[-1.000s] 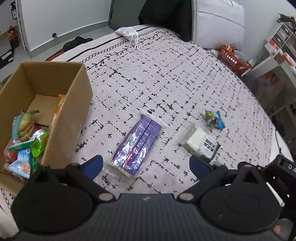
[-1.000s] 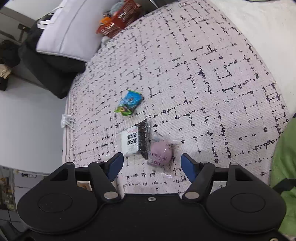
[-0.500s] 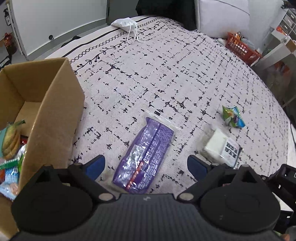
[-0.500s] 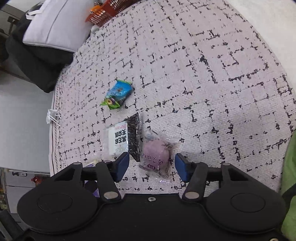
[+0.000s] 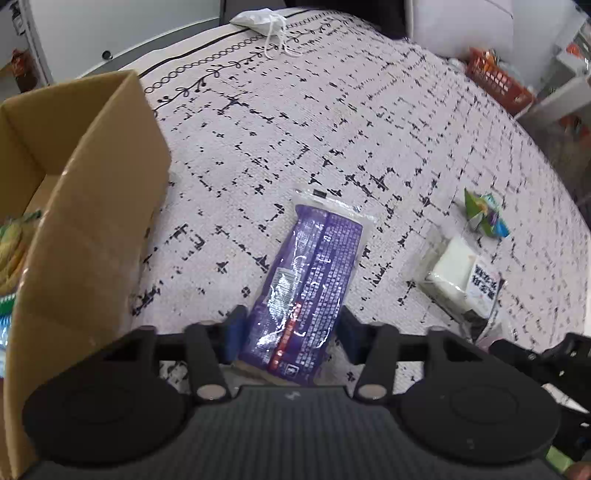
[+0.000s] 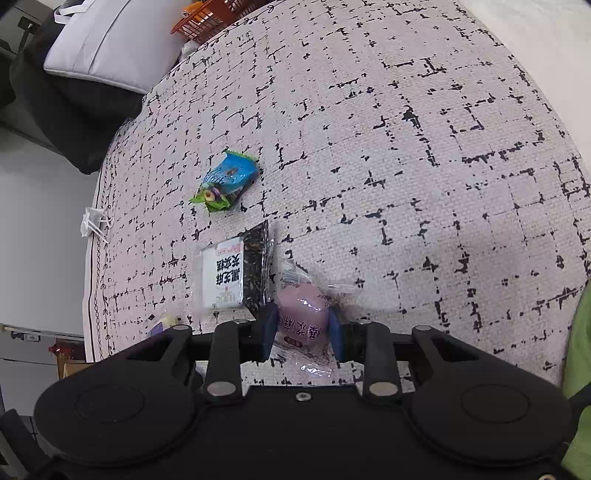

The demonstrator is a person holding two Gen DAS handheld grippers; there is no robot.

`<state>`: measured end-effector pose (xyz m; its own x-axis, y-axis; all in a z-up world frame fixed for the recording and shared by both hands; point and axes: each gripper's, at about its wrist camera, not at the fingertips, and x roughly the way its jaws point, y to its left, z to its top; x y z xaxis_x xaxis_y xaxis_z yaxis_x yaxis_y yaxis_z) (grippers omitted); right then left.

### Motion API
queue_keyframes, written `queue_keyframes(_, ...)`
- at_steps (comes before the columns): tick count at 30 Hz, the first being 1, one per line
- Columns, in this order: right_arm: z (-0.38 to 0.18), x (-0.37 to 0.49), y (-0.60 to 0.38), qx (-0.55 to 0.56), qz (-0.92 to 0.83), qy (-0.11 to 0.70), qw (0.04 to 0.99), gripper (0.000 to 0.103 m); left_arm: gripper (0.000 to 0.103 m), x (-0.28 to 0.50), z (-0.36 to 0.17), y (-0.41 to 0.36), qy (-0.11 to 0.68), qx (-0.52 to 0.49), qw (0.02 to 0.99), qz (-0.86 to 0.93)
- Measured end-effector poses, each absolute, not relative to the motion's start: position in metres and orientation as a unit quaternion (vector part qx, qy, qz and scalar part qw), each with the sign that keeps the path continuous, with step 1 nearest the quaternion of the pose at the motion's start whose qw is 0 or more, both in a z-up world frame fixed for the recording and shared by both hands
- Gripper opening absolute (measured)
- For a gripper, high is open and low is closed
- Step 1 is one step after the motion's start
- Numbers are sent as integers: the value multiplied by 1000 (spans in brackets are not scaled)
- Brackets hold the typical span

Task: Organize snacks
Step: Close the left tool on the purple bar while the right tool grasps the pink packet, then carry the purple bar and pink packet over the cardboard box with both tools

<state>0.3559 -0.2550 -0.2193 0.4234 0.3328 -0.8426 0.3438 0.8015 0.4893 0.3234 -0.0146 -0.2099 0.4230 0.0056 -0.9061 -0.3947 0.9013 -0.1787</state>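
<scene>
A long purple snack packet (image 5: 314,266) lies on the patterned blanket. Its near end sits between the blue pads of my left gripper (image 5: 291,332), whose jaws are closing and touch both its sides. A pink bun in a clear wrapper (image 6: 301,310) is between the pads of my right gripper (image 6: 302,328), also closing and pressing on it. An open cardboard box (image 5: 85,206) with several snacks inside stands to the left of the purple packet. A white-and-black packet (image 6: 231,277) lies just left of the bun, and a blue-green packet (image 6: 227,181) lies farther off.
The white-and-black packet (image 5: 465,280) and blue-green packet (image 5: 485,218) lie right of the purple one. An orange basket (image 5: 495,79) and a white pillow (image 6: 110,40) sit beyond the blanket's far edge. A white drawstring bag (image 5: 258,18) lies at its far end.
Both grippers came down onto their packets. The left jaws narrowed from wide apart to the purple packet's sides. The right jaws narrowed onto the pink bun.
</scene>
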Motion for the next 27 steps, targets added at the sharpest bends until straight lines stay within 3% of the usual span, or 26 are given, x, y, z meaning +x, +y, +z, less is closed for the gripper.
queue_keyframes(27,-155,319,-221,308,110,479,814,27,42,250,-111,-2,449,-205,862,115)
